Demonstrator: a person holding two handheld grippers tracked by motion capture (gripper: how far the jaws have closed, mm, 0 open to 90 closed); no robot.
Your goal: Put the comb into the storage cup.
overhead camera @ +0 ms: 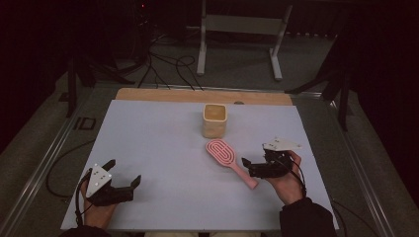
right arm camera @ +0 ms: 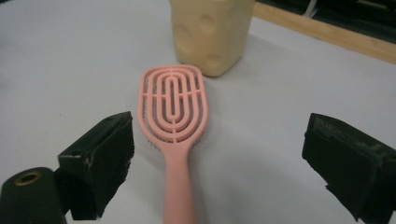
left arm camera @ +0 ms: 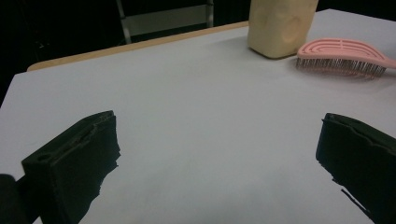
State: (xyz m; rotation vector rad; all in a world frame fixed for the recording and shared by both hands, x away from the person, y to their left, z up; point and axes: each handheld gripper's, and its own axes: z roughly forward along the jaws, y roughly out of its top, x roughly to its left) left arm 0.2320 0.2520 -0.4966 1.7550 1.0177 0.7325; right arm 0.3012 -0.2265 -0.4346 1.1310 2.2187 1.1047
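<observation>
A pink plastic hairbrush point(overhead camera: 227, 154) with an oval, vented head of looping concentric ribs lies bristles-down on the smooth, matte pale-grey tabletop point(overhead camera: 163, 148), just right of the table's centre. Its slim handle runs toward five o'clock in the high view. In the left gripper view the fine metallic-looking bristles show under the head.

At twelve o'clock from the brush head, near but apart from it, stands a cream squarish cup point(overhead camera: 215, 120) with rounded corners and shallow round dimples pressed into its walls; its top is open.

The right gripper point(overhead camera: 253, 167), blocky, black and rough-edged, sits at four o'clock on the table with its jaws spread wide on either side of the brush handle, not touching it in the right gripper view. A grey three-cornered plate rides on top.

The left gripper point(overhead camera: 123, 173), at seven o'clock, also has its jaws wide apart over bare tabletop, well apart from brush and cup.

A strip of light wooden edging point(overhead camera: 197, 95) borders the far side.
</observation>
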